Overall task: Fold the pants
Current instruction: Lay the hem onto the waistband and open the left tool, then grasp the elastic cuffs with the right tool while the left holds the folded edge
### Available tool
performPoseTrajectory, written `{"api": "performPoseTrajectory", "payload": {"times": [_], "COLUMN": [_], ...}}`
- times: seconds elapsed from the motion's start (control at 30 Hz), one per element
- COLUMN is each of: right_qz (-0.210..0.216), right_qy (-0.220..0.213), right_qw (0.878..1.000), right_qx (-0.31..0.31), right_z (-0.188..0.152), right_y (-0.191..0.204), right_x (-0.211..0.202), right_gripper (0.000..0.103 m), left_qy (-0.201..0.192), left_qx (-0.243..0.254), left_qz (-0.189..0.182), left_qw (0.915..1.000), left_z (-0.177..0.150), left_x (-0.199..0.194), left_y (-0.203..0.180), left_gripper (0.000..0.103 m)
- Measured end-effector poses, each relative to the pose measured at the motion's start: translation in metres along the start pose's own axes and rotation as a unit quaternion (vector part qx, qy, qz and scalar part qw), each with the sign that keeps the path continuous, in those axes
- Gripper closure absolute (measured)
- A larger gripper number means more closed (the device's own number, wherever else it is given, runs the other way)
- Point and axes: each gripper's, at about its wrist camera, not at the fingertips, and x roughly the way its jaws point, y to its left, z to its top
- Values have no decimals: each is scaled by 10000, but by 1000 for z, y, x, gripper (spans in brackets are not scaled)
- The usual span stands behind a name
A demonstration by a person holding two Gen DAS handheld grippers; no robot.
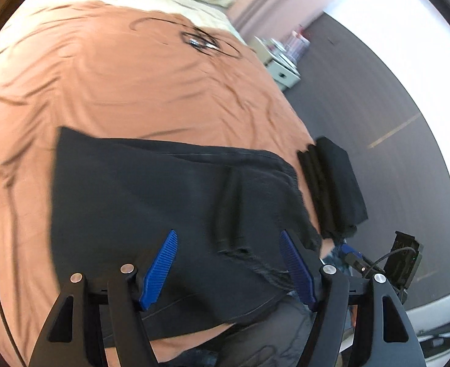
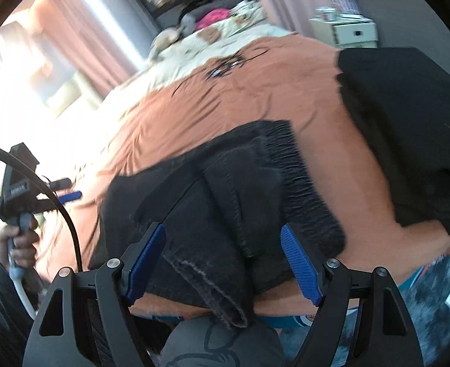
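Black pants [image 1: 151,189] lie partly folded on an orange bed cover [image 1: 127,85] near the bed's front edge. They also show in the right wrist view [image 2: 225,202], with a frayed hem [image 2: 304,189] on the right. My left gripper [image 1: 228,266] is open and empty just above the pants. My right gripper [image 2: 223,260] is open and empty above the pants' near edge. The left gripper also shows at the far left of the right wrist view [image 2: 69,195], held by a hand.
A second folded black garment [image 1: 332,183] lies at the bed's right edge; it shows in the right wrist view [image 2: 402,128]. A cream patterned blanket [image 2: 225,36] and a pink item [image 2: 212,16] lie at the far end. A small white nightstand [image 2: 353,33] stands beside the bed.
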Motion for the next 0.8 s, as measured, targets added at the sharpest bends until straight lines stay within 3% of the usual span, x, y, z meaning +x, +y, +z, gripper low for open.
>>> {"api": "performPoseTrajectory", "payload": {"times": [0.37, 0.8], "right_qz": [-202, -709], "right_qy": [843, 1394], "right_qw": [9900, 9665], "right_qx": [-1112, -2037], "right_z": [17, 14], "right_y": [62, 113], "right_x": [55, 109], "right_gripper": [26, 26], "left_qy": [-378, -570], "left_qx": [-650, -1475], "left_qz": [497, 409], "left_qw": [9959, 9866], "left_z": [-50, -111], "left_x": [-55, -54], "left_y": [80, 141], "left_gripper": [32, 32]}}
